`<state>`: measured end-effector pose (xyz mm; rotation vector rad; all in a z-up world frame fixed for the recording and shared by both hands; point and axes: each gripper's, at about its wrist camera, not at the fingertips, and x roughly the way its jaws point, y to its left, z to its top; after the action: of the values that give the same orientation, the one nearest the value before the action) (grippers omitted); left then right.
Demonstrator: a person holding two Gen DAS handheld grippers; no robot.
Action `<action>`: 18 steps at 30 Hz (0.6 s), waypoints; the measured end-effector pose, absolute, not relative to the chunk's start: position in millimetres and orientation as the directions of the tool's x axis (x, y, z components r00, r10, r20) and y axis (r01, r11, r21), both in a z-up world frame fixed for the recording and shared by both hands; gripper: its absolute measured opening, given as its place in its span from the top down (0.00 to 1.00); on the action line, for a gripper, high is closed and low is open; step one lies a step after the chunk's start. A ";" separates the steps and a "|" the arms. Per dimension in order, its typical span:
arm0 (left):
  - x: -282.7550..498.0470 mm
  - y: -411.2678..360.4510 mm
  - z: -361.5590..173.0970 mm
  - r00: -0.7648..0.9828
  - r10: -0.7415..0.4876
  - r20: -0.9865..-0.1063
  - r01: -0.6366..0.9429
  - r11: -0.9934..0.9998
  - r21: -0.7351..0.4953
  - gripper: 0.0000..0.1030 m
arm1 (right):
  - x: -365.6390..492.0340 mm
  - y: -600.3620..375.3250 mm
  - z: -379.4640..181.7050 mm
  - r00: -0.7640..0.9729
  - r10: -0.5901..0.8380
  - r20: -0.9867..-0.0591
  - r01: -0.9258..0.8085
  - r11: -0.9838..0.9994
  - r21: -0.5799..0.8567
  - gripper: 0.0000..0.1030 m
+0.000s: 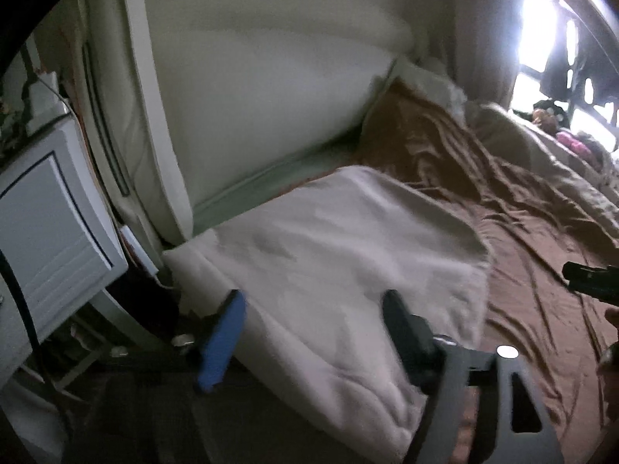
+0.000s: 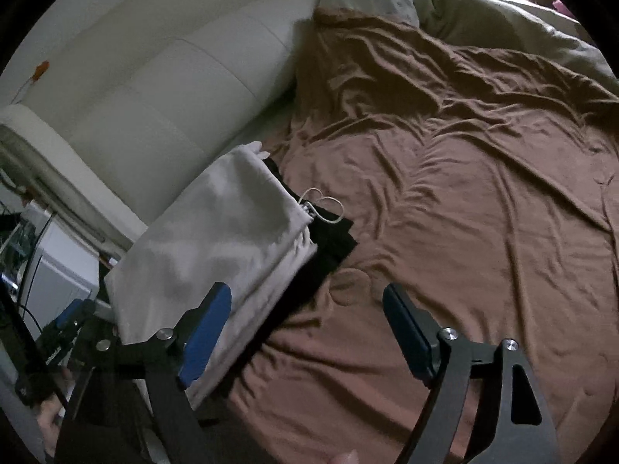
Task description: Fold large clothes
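Note:
A folded white garment (image 1: 329, 255) lies on the bed's near left corner. In the right wrist view it (image 2: 216, 232) rests on top of a folded black garment (image 2: 329, 247), with a white drawstring (image 2: 323, 208) lying on the black one. My left gripper (image 1: 313, 328) is open and empty, its fingers spread just above the white garment. My right gripper (image 2: 305, 321) is open and empty, hovering above the brown sheet beside the pile. The left gripper also shows in the right wrist view (image 2: 69, 321), at the bed's left edge. The right gripper's tip shows in the left wrist view (image 1: 592, 282).
A wrinkled brown sheet (image 2: 464, 193) covers the bed. A padded white headboard (image 1: 263, 89) stands at the left. A white nightstand (image 1: 50, 232) is beside the bed. A beige duvet (image 2: 503, 31) and pillow lie at the far side near a bright window (image 1: 541, 38).

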<state>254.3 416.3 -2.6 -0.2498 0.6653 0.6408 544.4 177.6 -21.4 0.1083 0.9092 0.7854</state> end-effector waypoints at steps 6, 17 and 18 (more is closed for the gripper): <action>234.7 353.9 7.4 0.676 0.454 -0.580 -0.586 0.809 -0.049 0.04 | 505.0 125.6 7.7 0.423 0.669 -0.611 -0.609 0.709 0.355 0.00; 199.7 251.1 41.4 0.784 0.404 -0.472 -0.487 0.871 -0.063 0.01 | 423.8 29.8 28.5 0.539 0.637 -0.551 -0.599 0.750 0.282 0.00; 196.1 243.8 43.7 0.790 0.401 -0.465 -0.480 0.875 -0.062 0.01 | 417.7 23.7 30.7 0.545 0.641 -0.540 -0.598 0.749 0.284 0.00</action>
<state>196.1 243.8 43.7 -0.1805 0.4582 0.4771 417.7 23.7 30.7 0.0691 0.6690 0.7353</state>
